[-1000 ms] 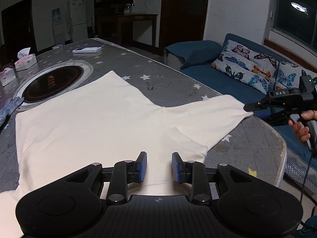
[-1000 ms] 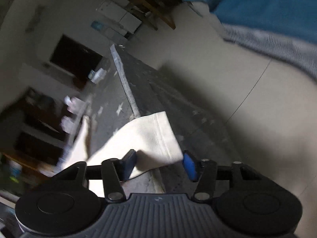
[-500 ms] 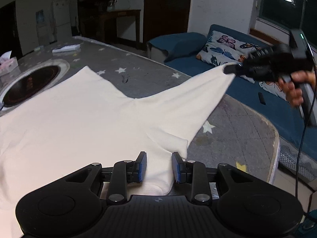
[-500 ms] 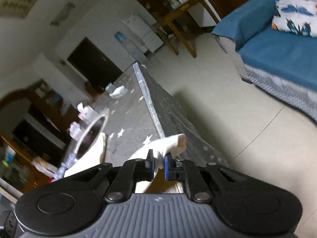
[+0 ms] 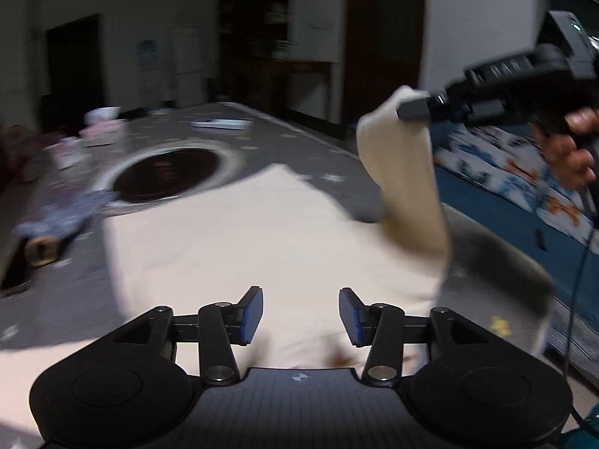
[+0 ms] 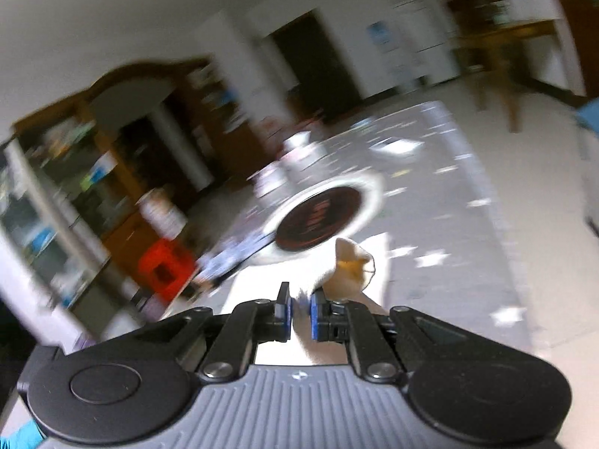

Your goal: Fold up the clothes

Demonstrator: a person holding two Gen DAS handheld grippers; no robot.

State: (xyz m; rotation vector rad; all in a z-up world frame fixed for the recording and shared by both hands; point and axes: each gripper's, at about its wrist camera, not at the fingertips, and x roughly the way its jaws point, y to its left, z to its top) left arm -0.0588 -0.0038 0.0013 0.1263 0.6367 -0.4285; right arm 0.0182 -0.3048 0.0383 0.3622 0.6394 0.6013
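A cream shirt lies spread on the grey star-patterned table. My left gripper is open and empty, low over the shirt's near part. My right gripper is shut on the shirt's sleeve. In the left wrist view the right gripper holds that sleeve lifted high above the table's right side, the cloth hanging down from its tip.
A dark round cooktop is set in the table behind the shirt. A blue-grey cloth and tissue boxes lie at the far left. A blue sofa with butterfly cushions stands close to the table's right edge.
My right gripper has lifted the sleeve up and swung it left, over the shirt. My left gripper has opened wider and both views have turned.
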